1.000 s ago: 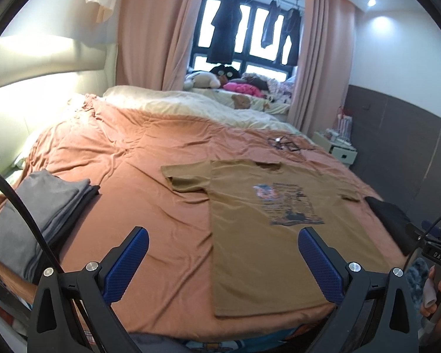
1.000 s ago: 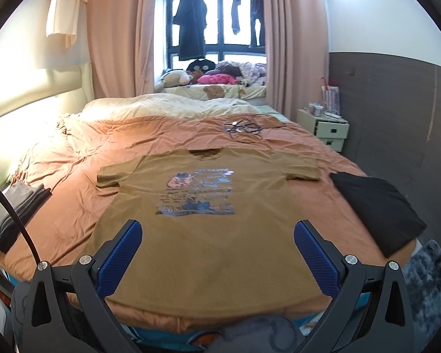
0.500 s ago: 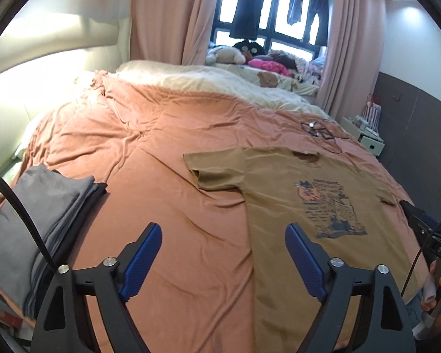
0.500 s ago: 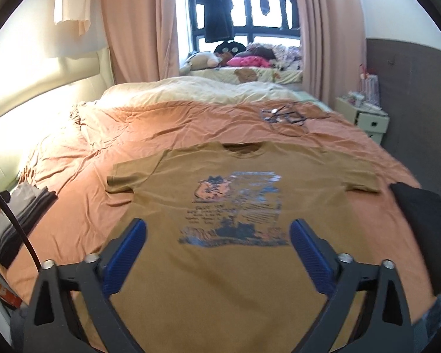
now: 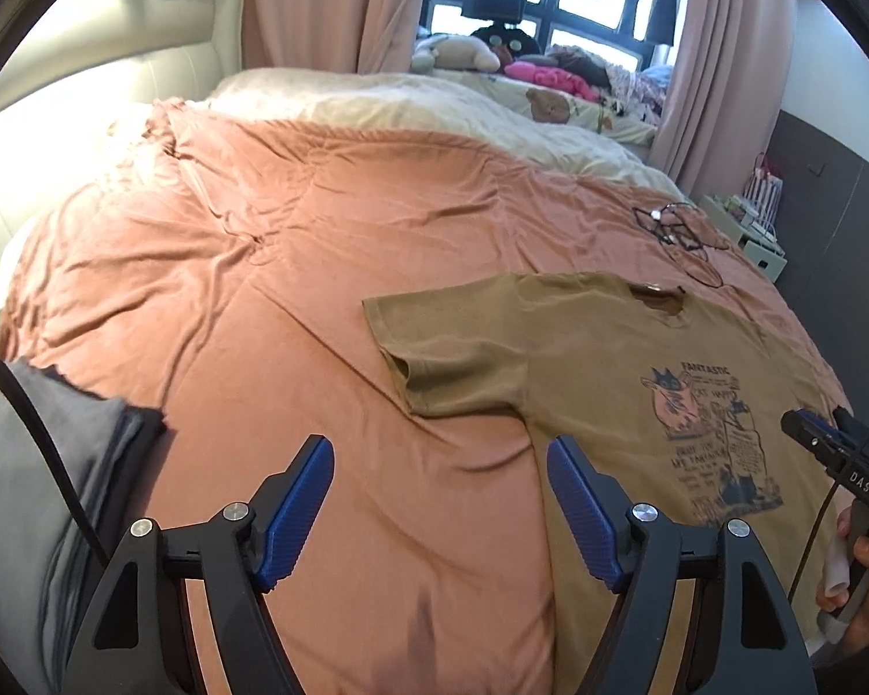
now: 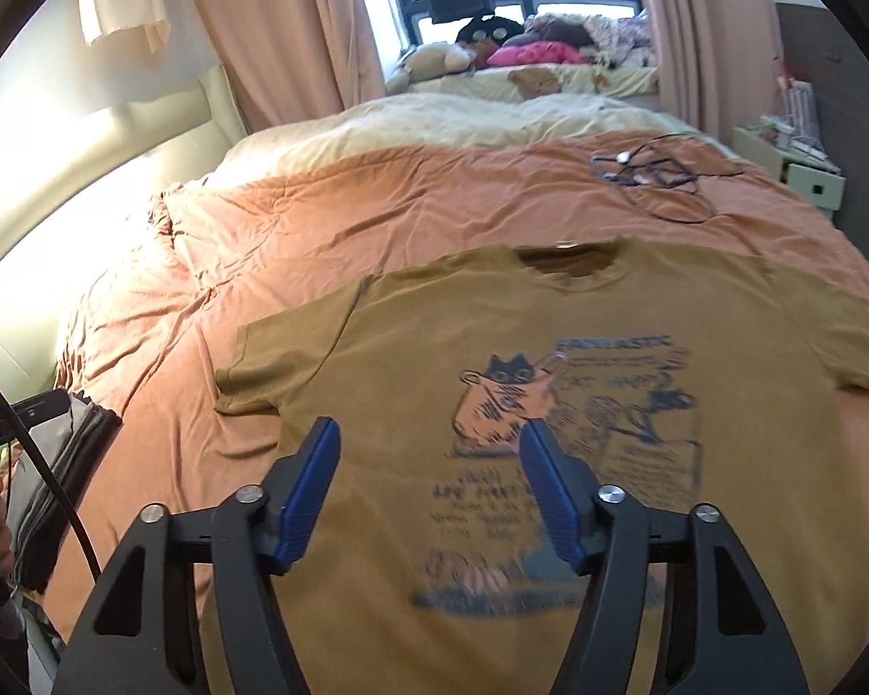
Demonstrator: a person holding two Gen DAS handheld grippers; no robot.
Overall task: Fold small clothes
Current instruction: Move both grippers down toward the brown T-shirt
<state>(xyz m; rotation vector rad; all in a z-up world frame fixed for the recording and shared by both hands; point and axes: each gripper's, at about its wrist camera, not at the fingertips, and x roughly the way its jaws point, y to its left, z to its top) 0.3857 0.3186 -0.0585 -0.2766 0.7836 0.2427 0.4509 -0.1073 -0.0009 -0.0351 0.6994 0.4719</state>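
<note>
Two grippers hang over the bed (image 5: pixel 295 266), both jaws closing, nothing between the pads. Left gripper (image 5: pixel 440 466) sits over bare sheet just left of the shirt (image 5: pixel 597 359). Right gripper (image 6: pixel 428 452) is above the shirt's print. Shirt lies flat, front up, collar far. Folded grey pile (image 5: pixel 35 498) near left.

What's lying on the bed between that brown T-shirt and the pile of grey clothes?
Nothing but bare, wrinkled orange bedcover. The left claw's view shows that stretch between the T-shirt and the grey pile.
</note>
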